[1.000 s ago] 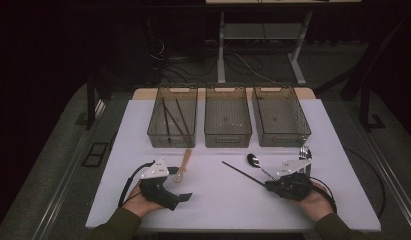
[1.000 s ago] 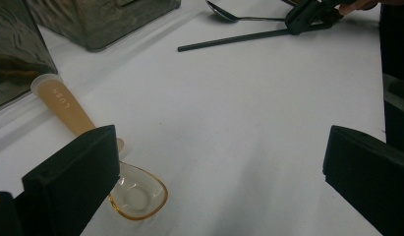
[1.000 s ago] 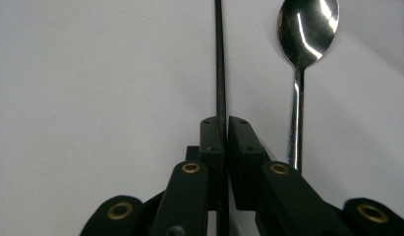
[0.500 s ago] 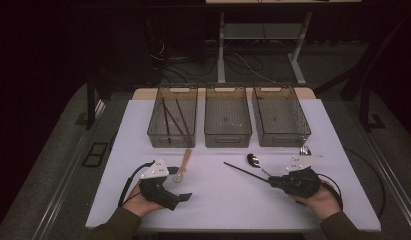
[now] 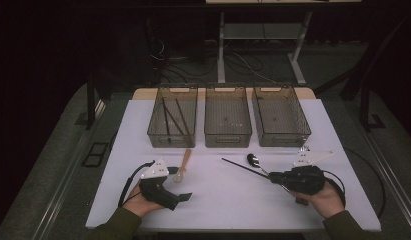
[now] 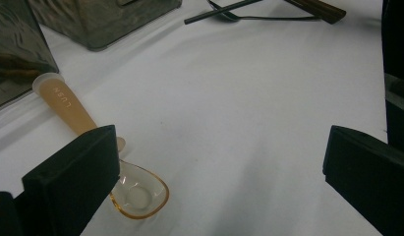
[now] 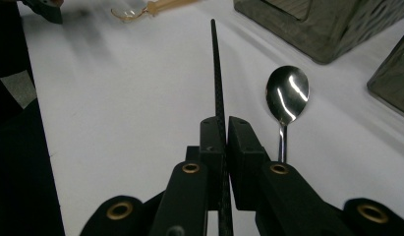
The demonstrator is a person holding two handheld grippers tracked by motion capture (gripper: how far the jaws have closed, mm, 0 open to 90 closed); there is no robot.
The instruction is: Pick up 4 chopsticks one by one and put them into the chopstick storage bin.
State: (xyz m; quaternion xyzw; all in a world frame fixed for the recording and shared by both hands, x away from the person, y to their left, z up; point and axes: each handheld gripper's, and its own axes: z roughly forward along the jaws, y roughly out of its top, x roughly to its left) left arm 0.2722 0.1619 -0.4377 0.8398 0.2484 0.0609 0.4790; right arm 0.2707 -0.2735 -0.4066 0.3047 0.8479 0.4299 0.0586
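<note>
Dark room, white worktop (image 5: 228, 200). Right gripper (image 7: 223, 132) fingers clamped on black chopstick (image 7: 217, 73) near front-right edge, beside steel spoon (image 7: 287, 96). Left gripper (image 6: 214, 162) fingers wide, empty. Keep chopstick level, carry to left bin (image 5: 157, 131) holding chopsticks.

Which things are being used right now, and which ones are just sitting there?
In use:
- right gripper, shut on the black chopstick
- left bin, already holding chopsticks, probably its target

Just lying about:
- metal spoon
- amber plastic spoon
- middle bin
- right bin
- left gripper, open
</note>
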